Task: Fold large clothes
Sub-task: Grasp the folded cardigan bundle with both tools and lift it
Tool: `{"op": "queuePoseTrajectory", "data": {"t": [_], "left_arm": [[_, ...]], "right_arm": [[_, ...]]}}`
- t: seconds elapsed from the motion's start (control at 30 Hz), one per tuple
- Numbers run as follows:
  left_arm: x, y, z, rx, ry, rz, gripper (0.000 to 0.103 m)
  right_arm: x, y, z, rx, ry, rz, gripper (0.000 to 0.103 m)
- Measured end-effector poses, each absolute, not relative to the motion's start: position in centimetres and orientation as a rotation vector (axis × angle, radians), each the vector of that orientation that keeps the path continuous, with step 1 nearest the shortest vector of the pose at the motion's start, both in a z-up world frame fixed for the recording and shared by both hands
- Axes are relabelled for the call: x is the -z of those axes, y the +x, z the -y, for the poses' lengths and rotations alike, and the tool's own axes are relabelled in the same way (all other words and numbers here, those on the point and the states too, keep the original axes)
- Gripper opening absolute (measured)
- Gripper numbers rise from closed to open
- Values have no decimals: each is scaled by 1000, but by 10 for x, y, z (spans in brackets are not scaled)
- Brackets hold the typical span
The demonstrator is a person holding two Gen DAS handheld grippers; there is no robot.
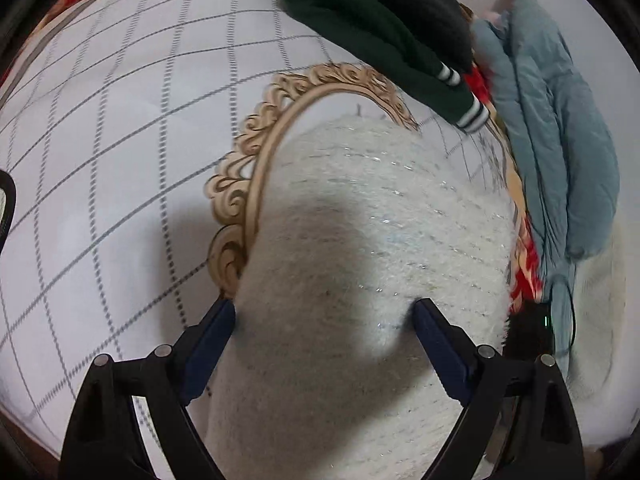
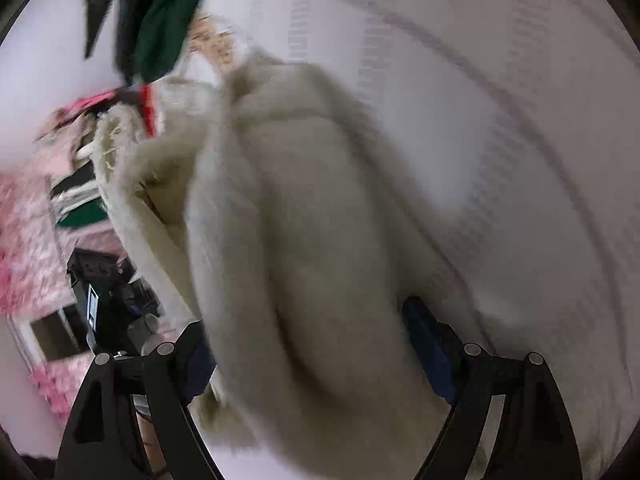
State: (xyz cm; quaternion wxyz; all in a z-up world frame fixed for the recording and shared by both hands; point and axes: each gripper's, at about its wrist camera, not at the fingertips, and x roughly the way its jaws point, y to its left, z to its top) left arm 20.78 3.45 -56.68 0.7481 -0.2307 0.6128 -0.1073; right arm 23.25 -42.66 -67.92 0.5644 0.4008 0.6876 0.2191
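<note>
A fluffy white sweater (image 1: pixel 360 240) lies on a white bed cover with a grey grid pattern (image 1: pixel 120 120). My left gripper (image 1: pixel 324 316) is open just above it, with the sweater's left edge between its blue pads (image 1: pixel 212 332). In the right wrist view the same cream sweater (image 2: pixel 288 240) is bunched and blurred by motion. My right gripper (image 2: pixel 308 340) has its jaws wide on either side of the bunched fabric; the fabric hides the left pad, and I cannot tell whether it grips.
A dark green sweater with striped cuffs (image 1: pixel 372 36) lies at the far side of the bed. A light blue padded coat (image 1: pixel 560 140) hangs at the right. A gold ornamental oval (image 1: pixel 256 152) is printed on the cover. Pink fabric (image 2: pixel 24 240) and black equipment (image 2: pixel 108 292) stand at the left.
</note>
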Motion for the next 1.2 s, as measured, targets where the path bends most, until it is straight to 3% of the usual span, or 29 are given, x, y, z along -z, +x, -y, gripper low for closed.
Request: {"op": "queuePoseTrajectory", "data": {"t": [0.13,0.27,0.4,0.5,0.57,0.67,1.2], "left_arm": [[571,211,-30,296,-484,-1366,92],[569,210,-27,337,-426,-1366,92],[574,208,-33,377,-440,-1365,92],[569,205,-32,367,-445,-1336,92],[558,206,-24,362,-395,-1305,91],[545,209,-20,345,-358,-1289,91],[477,296,-26,316,-331,-1191,91]], "right_arm": [[683,266,395,-573,888,-1646,88],[672,278,385,-632,942,-1646,71],[672,287,383,-582,798,-1654,76],[683,290,381,-581,849,-1669,77],[677,293,378,-601,891,-1648,61],[665,298,377,-620,950,-1619,52],[582,402,365,-683,976,-1530,49]]}}
